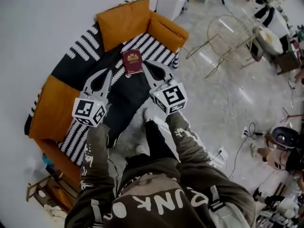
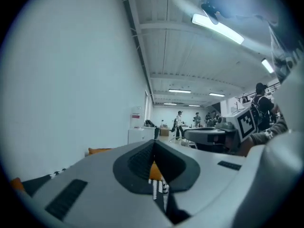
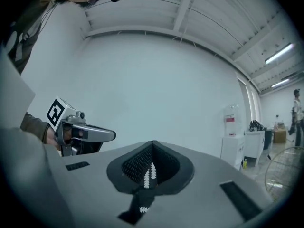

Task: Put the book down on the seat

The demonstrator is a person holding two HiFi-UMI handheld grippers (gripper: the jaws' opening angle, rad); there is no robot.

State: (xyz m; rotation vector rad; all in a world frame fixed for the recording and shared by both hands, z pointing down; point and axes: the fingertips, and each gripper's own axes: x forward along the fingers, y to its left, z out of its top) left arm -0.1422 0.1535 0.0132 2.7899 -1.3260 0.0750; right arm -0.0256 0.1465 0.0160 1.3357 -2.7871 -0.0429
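**Orange sofa, striped throw: book flat on the seat, both jaws shut**

Head view: an orange sofa [image 1: 126,20] carries a black-and-white striped throw [image 1: 154,46]. The dark red book [image 1: 132,62] lies flat on the seat, cover up, with a gold emblem whose lettering is too small to read. My left gripper [image 1: 115,73] and right gripper [image 1: 146,64] flank it, tips just beside its edges; I cannot tell whether they touch it. White letters on my jacket [image 1: 161,194] spell "PUNK".

Left gripper view: my left gripper [image 2: 153,144] has its jaws pressed together with nothing between them. Orange and striped fabric show below them.

Right gripper view: my right gripper [image 3: 152,144] has its jaws closed and empty too, stripes showing beneath.
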